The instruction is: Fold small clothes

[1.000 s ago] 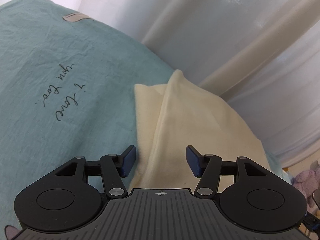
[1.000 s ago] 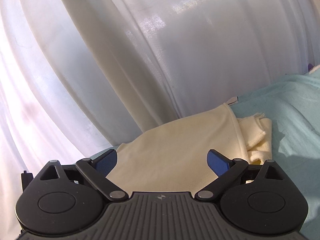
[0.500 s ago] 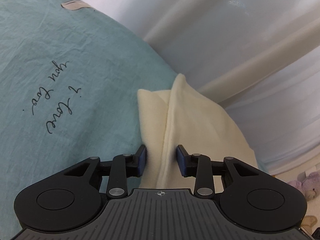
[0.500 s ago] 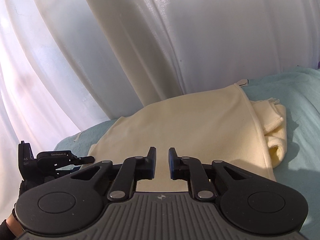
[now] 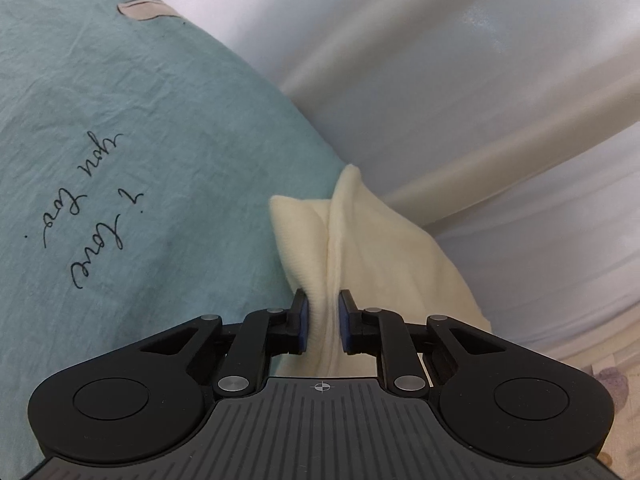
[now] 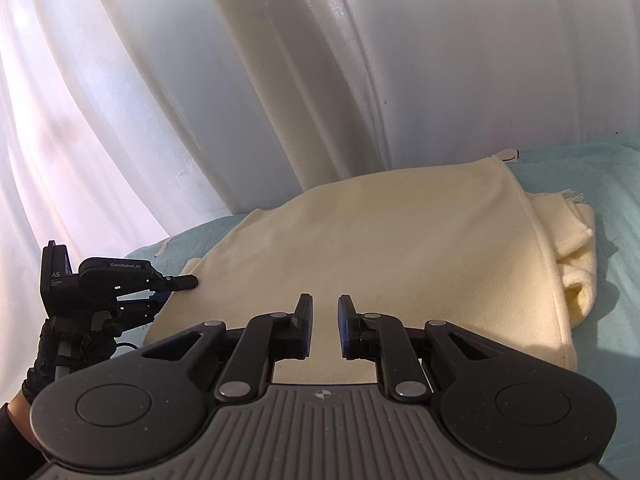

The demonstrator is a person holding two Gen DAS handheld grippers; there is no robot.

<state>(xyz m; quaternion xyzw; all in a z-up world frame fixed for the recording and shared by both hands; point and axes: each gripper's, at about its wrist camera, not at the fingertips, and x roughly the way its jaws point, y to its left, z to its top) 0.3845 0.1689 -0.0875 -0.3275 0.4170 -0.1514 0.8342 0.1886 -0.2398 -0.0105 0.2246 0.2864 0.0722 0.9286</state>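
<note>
Cream garment (image 5: 384, 264) lies at the teal sheet's (image 5: 152, 152) far edge beside the white curtain (image 6: 320, 72). Left gripper (image 5: 322, 320), jaws just closing, pinches its bunched fold. Right gripper (image 6: 322, 326) grips the near hem. Open sheet spreads toward ten o'clock.

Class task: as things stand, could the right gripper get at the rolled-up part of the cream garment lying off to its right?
Probably yes. The rolled part lies bare on the teal sheet, nothing over it. But the right gripper appears shut on the garment's near edge and would have to let go first.
</note>
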